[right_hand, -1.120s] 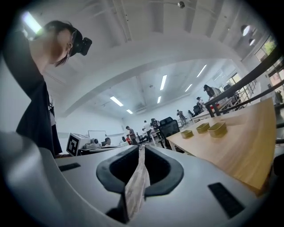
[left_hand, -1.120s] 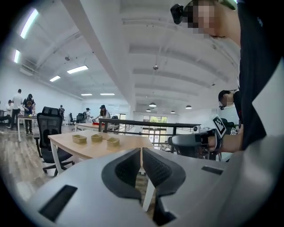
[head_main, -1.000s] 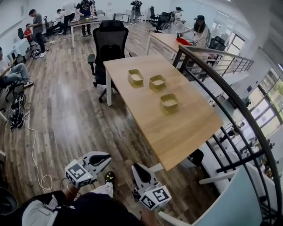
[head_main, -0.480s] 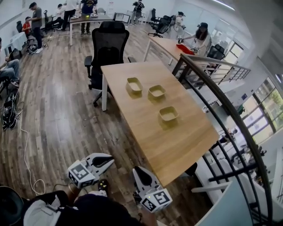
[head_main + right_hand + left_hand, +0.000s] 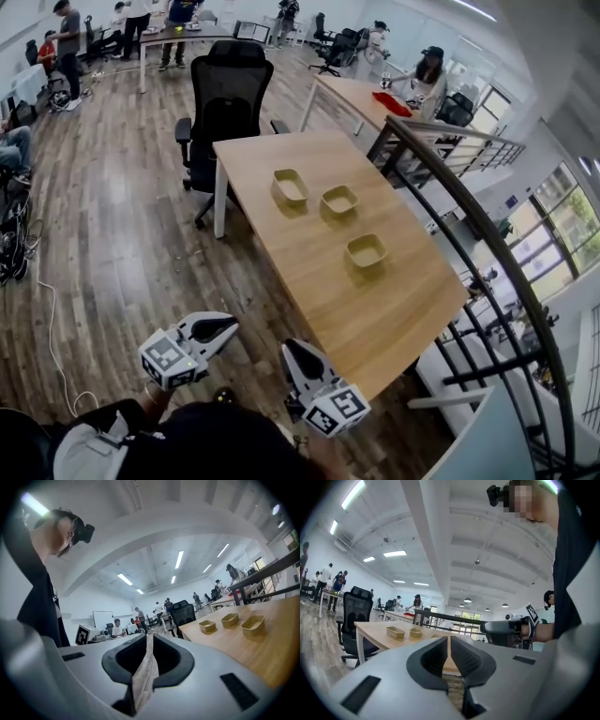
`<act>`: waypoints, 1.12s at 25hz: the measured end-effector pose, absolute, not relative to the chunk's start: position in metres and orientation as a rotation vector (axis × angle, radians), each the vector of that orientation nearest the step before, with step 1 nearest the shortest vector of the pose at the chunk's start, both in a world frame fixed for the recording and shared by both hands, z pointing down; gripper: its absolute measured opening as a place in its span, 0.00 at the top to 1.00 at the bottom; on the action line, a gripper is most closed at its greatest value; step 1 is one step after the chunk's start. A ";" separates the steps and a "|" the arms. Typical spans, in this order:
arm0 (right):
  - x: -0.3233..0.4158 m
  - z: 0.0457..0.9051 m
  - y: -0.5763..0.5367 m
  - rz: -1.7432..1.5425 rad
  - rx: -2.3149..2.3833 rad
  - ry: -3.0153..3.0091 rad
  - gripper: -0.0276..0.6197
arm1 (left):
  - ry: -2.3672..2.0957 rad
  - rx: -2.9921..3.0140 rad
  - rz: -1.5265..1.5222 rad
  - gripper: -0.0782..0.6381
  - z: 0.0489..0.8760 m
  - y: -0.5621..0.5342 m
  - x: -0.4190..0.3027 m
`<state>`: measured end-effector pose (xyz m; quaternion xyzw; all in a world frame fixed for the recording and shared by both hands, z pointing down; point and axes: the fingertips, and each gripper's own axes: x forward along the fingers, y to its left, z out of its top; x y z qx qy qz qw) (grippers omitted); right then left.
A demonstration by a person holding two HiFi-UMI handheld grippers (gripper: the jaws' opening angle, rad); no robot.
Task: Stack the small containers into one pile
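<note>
Head view, looking steeply down. A long wooden table [image 5: 309, 281] runs away from the person, and three small tan containers stand on its far half.

The first container [image 5: 290, 186] sits nearest the far end, roughly midway between the two long edges. The second container [image 5: 339, 199] stands just beside it, toward the right long edge. The third container [image 5: 367, 250] lies closer to the person, near the right long edge and apart from the other two. All three are upright with their open sides up, and none rests inside another.

The left claw [image 5: 222, 327] and the right claw [image 5: 292, 352] hang side by side over the wooden floor [image 5: 112, 216], off the table and short of its near end. Both point level toward it.

In the left gripper view the two dark jaw pads meet along a thin seam, so the claw is closed. The right gripper view shows the same, with its jaws pressed together in a narrow line. Each of these views shows the containers well ahead on the table top, with none at the jaws.

A black office chair [image 5: 228, 94] stands at the table's far left corner. A dark metal railing [image 5: 450, 178] curves along its right side. Several people stand and sit at other tables in the background.
</note>
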<state>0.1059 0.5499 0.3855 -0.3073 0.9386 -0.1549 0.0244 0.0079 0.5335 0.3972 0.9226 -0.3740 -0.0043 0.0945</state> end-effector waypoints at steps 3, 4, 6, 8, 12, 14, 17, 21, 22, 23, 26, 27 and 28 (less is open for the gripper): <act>0.095 0.390 0.545 -0.516 -0.917 2.912 0.91 | -1.148 2.717 0.005 0.86 0.401 0.528 -0.007; 0.093 0.391 0.544 -0.530 -0.907 2.913 0.91 | -1.157 2.708 0.010 0.86 0.402 0.528 -0.011; 0.091 0.395 0.538 -0.552 -0.904 2.911 0.91 | -1.171 2.687 0.020 0.86 0.407 0.527 -0.018; 0.089 0.399 0.530 -0.565 -0.908 2.910 0.91 | -1.186 2.669 0.031 0.86 0.413 0.525 -0.025; 0.078 0.402 0.508 -0.576 -0.869 2.937 0.91 | -1.248 2.620 0.051 0.86 0.418 0.522 -0.043; 0.068 0.402 0.497 -0.579 -0.830 2.946 0.91 | -1.291 2.566 0.075 0.86 0.426 0.520 -0.058; 0.057 0.404 0.472 -0.562 -0.783 2.952 0.91 | -1.344 2.514 0.095 0.86 0.436 0.506 -0.077; 0.044 0.406 0.429 -0.586 -0.735 2.956 0.91 | -1.437 2.483 0.103 0.86 0.425 0.475 -0.097; 0.039 0.405 0.420 -0.588 -0.719 2.954 0.91 | -1.448 2.471 0.105 0.86 0.423 0.468 -0.102; 0.034 0.404 0.411 -0.587 -0.705 2.949 0.91 | -1.451 2.462 0.113 0.86 0.422 0.461 -0.105; 0.023 0.401 0.376 -0.574 -0.690 2.919 0.91 | -1.458 2.468 0.176 0.86 0.421 0.430 -0.112; 0.021 0.402 0.363 -0.578 -0.689 2.908 0.91 | -1.463 2.476 0.193 0.86 0.419 0.417 -0.113; 0.019 0.404 0.352 -0.589 -0.686 2.899 0.91 | -1.465 2.489 0.198 0.86 0.416 0.404 -0.112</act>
